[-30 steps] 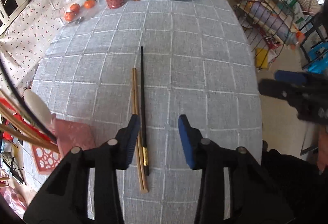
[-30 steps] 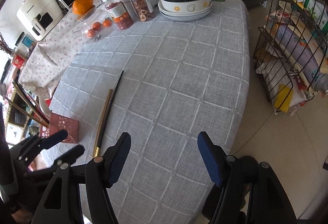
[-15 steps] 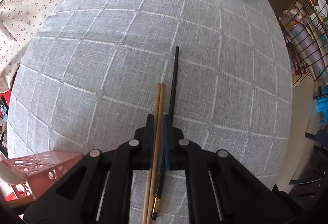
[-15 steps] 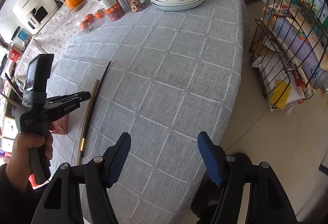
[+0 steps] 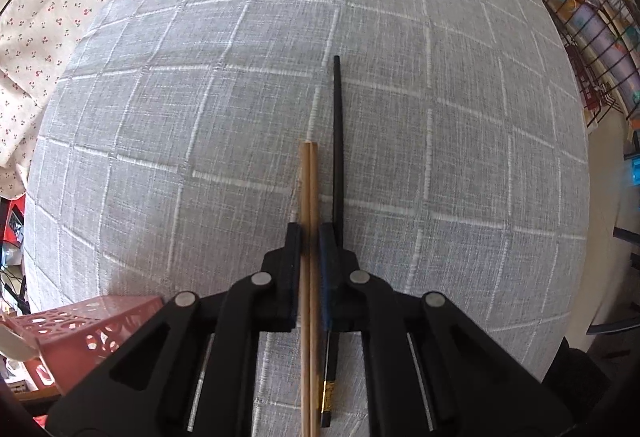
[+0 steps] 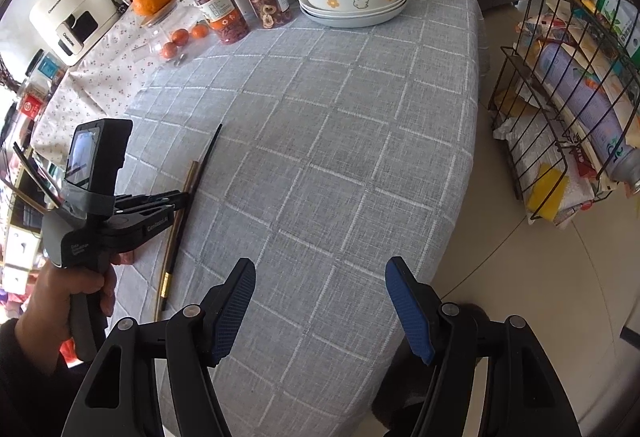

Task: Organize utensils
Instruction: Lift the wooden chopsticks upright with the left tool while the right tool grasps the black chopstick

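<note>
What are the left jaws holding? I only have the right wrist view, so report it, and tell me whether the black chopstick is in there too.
Observer: The left gripper has its jaws shut on the two wooden chopsticks, which run straight through the gap.
Operator: Now the black one.
Observer: The black chopstick is not in the gap. It lies just right of the wooden pair and passes under the right-hand jaw.
Operator: Give me the holder.
Observer: A pink perforated holder stands to the left of the gripper, near the bottom of the left wrist view.
</note>
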The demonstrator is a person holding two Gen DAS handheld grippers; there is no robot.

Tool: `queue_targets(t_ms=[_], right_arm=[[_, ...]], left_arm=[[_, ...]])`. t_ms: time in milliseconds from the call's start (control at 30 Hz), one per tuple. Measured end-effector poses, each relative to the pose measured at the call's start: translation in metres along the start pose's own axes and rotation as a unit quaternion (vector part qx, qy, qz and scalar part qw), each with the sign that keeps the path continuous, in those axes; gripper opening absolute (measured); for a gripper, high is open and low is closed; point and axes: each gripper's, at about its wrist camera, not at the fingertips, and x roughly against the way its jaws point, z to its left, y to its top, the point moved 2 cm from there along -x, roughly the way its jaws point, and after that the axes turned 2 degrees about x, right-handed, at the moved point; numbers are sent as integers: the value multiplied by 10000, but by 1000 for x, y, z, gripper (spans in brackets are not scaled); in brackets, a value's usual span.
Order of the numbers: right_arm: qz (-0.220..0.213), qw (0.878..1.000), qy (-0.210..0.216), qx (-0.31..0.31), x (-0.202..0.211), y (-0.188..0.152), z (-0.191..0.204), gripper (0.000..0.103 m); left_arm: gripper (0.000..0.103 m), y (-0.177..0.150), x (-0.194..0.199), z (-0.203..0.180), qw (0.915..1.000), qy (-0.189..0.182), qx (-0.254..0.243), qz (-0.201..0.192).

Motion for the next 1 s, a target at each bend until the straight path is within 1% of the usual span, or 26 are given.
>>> queue_targets(t_ms=[100,333,433,600,667,767,867,933,1000], right_arm=[[-10,10000,3,65,1,0,3,69],[-50,9999,-36,116,4,-2,7,69],[-68,9999,-27,132,5,-2,11,69],[-133,9998,11,135,8,0,19,69],[-128,9998,-3,157,6,2,24,69],[-71,9996,-52,254,-2,4,32,69],[24,9995,-90,305,-15,8,42,69],[93,9994,-121,306,-25,12,49,69],[191,9993,-105,297,-37,16,58,69]], left_arm=[[10,-10,14,-5,9997,-51,-140,-179],[10,-33,73,-11,9960,-266,-324,-784],[10,-44,97,-9,9925,-297,-472,-1092],[10,-55,127,-2,9862,-506,-601,-1456],[10,-59,133,4,9837,-595,-706,-1546],[10,-69,146,9,9782,-612,-850,-1791],[10,-81,158,20,9721,-809,-807,-2046],[10,-83,163,29,9725,-1015,-675,-1982],[10,-84,175,35,9684,-1156,-609,-2125]])
